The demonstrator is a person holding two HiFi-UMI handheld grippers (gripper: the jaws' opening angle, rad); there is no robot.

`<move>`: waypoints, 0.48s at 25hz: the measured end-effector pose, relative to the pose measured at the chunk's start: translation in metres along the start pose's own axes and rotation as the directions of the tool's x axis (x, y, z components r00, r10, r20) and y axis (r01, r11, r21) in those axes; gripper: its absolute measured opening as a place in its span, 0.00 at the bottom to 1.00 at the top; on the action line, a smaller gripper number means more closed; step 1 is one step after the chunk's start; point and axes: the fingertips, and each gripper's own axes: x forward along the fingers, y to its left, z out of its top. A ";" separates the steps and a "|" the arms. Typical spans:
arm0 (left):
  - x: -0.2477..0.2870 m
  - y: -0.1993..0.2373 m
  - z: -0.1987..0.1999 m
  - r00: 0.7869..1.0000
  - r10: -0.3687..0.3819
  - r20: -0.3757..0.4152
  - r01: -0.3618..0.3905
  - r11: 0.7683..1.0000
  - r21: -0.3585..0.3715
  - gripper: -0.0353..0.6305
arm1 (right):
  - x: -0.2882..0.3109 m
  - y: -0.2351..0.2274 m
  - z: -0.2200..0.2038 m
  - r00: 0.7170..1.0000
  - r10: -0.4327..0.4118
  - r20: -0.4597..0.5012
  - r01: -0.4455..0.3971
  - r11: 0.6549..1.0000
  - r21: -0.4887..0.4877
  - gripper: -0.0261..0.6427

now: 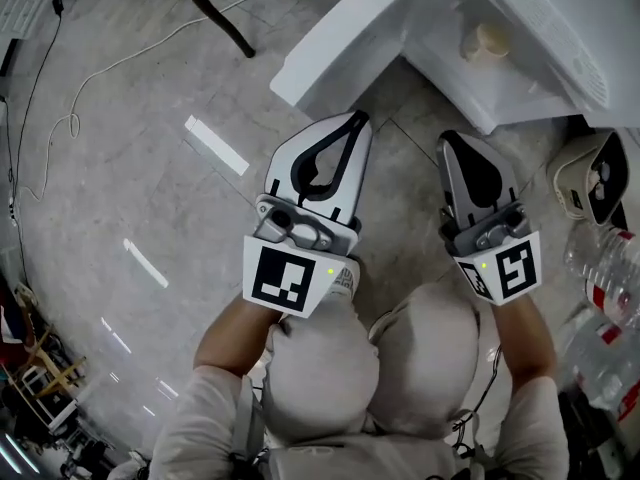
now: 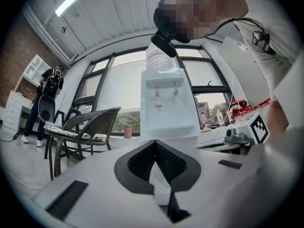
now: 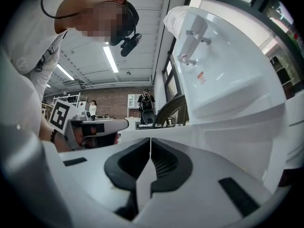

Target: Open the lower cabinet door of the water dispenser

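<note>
The white water dispenser (image 1: pixel 540 28) stands at the top right of the head view. Its lower cabinet door (image 1: pixel 340 38) hangs swung out to the left, and a small pale cup-like thing (image 1: pixel 487 40) shows inside the cabinet (image 1: pixel 450 63). My left gripper (image 1: pixel 355 118) is shut and holds nothing, its tips just short of the door's lower edge. My right gripper (image 1: pixel 450 138) is also shut and holds nothing, close in front of the cabinet opening. In the left gripper view the jaws (image 2: pixel 154 142) meet, with the dispenser (image 2: pixel 166 103) straight ahead. The right gripper view shows closed jaws (image 3: pixel 150 139) below the dispenser's taps (image 3: pixel 194 46).
A wicker chair (image 2: pixel 80 127) stands left of the dispenser, and its dark leg (image 1: pixel 215 13) reaches across the grey tiled floor. A white cable (image 1: pixel 60 118) lies at the left. Water bottles (image 1: pixel 605 278) and a beige object (image 1: pixel 590 178) crowd the right. A person (image 2: pixel 47 94) stands far off.
</note>
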 end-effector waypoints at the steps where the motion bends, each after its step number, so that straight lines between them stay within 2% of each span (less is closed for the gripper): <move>1: 0.004 -0.004 0.000 1.000 -0.005 0.005 0.005 1.000 0.000 0.06 | -0.004 -0.001 0.000 1.000 -0.001 0.000 0.001 1.000 0.000 0.07; 5: 0.017 -0.014 0.002 1.000 -0.024 0.011 0.024 1.000 -0.001 0.06 | -0.016 -0.009 0.002 0.999 -0.033 0.002 0.033 0.999 0.008 0.07; 8: 0.018 -0.012 0.016 1.000 -0.024 -0.004 0.024 1.000 -0.016 0.06 | -0.024 -0.015 0.021 0.997 -0.075 0.001 0.075 0.997 0.031 0.07; 12: 0.018 -0.010 0.086 1.000 -0.007 0.012 0.007 1.000 -0.022 0.06 | -0.046 -0.020 0.088 0.991 -0.136 -0.004 0.136 0.989 0.060 0.07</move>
